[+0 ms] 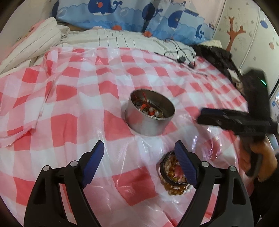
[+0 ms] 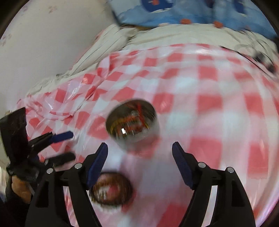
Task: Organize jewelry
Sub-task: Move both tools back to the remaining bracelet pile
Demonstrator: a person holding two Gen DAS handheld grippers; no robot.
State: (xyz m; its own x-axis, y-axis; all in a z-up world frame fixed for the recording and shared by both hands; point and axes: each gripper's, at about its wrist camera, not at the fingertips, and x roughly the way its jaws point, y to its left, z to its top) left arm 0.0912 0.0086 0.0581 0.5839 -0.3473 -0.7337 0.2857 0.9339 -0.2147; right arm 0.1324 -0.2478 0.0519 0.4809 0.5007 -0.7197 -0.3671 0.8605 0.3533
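Observation:
A round metal tin (image 1: 144, 124) stands on the checked sheet with red cord and beaded pieces inside. Nearer to me lies a pile of amber and white bead bracelets (image 1: 171, 170) with a dark band, partly behind my left gripper's right finger. My left gripper (image 1: 139, 146) is open and empty, just short of the tin. My right gripper (image 1: 200, 116) hangs to the tin's right, held by a hand. The right wrist view is blurred: my right gripper (image 2: 139, 146) is open and empty, with the tin (image 2: 146, 137) just ahead, the bracelets (image 2: 111, 192) below its left finger, and the left gripper (image 2: 72, 145) at the left.
A red-and-white checked plastic sheet (image 1: 78, 104) covers the bed. Blue whale-print pillows (image 1: 111, 12) and a striped blanket (image 1: 34, 41) lie at the back. A black cable (image 1: 181, 57) and a dark garment (image 1: 218, 55) sit at the far right by the wall.

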